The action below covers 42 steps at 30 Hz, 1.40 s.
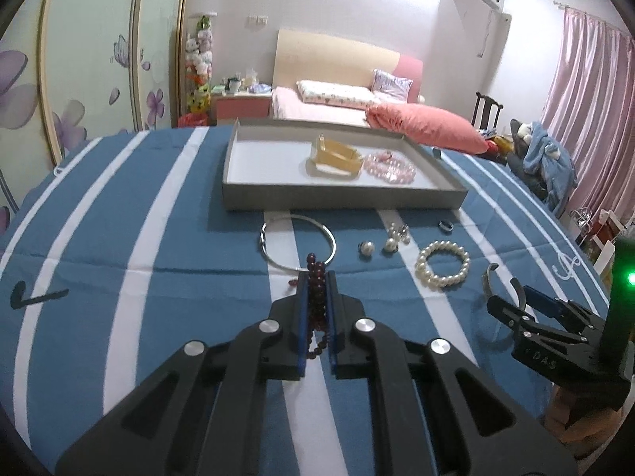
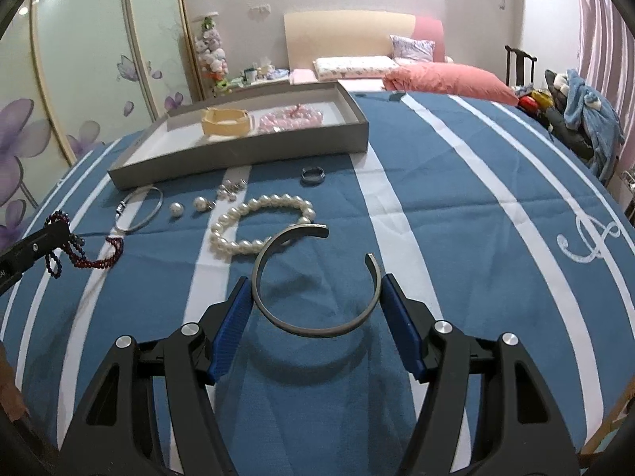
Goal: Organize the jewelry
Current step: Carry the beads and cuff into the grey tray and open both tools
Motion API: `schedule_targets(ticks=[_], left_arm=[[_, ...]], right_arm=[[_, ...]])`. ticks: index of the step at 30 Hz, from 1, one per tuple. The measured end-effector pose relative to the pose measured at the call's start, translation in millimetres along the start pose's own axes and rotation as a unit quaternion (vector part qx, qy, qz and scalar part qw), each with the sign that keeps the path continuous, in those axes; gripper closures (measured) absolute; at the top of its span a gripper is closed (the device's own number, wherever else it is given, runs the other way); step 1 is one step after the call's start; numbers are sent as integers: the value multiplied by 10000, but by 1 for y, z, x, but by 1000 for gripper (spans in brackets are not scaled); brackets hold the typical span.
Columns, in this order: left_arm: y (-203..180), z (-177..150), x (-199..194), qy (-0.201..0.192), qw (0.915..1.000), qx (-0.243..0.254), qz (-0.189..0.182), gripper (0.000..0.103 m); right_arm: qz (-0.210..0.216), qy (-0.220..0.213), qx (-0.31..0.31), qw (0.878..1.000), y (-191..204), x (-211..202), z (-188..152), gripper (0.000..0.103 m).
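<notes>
Both hands are busy here. The left gripper (image 1: 316,289) has its jaws squeezed right down on a string of dark red round beads (image 1: 316,297), and the loose end trails down to the blue-and-white striped bedspread (image 2: 456,198), so part of it looks lifted and part is lying on the cloth. The right gripper (image 2: 317,297) sits with its jaws fairly wide, blue pads (image 2: 234,317) pressing on either side of an open grey metal cuff bangle (image 2: 313,277), which seems raised off the bedspread, going by the shadow underneath.

The shallow grey cardboard tray (image 1: 345,200) sits further up the bed and already holds a chunky yellow bangle (image 1: 337,156) and a pink bead bracelet (image 1: 391,164). Waiting in front of it: a thin silver wire bangle (image 1: 297,244), a white pearl bracelet (image 1: 442,263), a few pearl earrings (image 1: 391,238) and a small dark ring (image 1: 446,225).

My take on the step in hand: lift the bead string high enough that the tail clears the fabric before carrying it over, otherwise it'll drag and could snag the silver wire bangle just beside it. Go over the tray's near wall, lower into the bare left part, then let go. Keep the cuff steady meanwhile; that open ring could twist out of a side-on pinch.
</notes>
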<state>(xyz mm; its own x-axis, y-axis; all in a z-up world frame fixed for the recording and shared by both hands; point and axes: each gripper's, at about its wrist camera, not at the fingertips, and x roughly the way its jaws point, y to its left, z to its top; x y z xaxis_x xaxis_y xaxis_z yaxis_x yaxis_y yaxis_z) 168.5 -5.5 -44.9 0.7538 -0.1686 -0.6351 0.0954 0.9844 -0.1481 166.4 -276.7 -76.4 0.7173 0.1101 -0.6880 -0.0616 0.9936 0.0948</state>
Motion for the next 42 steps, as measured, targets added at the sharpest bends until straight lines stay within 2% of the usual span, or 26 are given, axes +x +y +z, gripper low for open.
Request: schedule_targets(ticks=[20,33,42], left_arm=[[-7,39,-51,-879,9960,84,-118,94],[-8,78,-52,-1227,9924,121,-45,94],[-10,108,-37,-1418,9897,158,79,94]], right_arm=[[310,-1003,-277,9941,14,-37,38,37],[363,-1848,-506,9808,24,-54,82,37],[459,-2163,-586,9735,28,-46,111,37]])
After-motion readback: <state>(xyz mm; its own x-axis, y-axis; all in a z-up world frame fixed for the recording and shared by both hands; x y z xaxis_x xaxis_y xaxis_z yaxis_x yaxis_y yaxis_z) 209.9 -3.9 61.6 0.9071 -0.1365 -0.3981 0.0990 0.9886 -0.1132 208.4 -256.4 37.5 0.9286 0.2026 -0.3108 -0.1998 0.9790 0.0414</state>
